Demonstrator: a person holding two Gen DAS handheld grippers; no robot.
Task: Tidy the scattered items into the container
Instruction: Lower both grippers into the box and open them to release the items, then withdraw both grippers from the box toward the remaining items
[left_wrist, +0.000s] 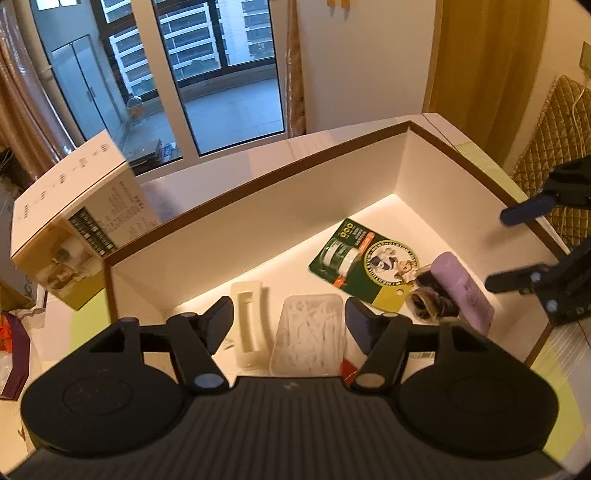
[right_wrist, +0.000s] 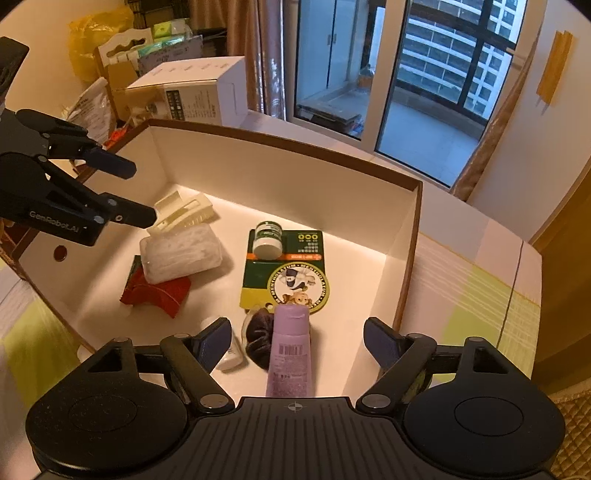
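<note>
White brown-rimmed container (right_wrist: 408, 236) holds lilac tube (right_wrist: 291, 354), green card (right_wrist: 291, 271), clear box (right_wrist: 181, 253).

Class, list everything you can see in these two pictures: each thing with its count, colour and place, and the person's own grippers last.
Container: one, white with brown rim, on the table.
Hair clip: one, cream, container's far left.
Clear packet: one, whitish, lying on the red item.
Red item: one, under the packet.
Balm card: one, green, mid-container.
Purple tube: one, over the dark scrunchie.
Cardboard box: one, white, behind the container.
Left gripper: open.
Right gripper: open.
</note>
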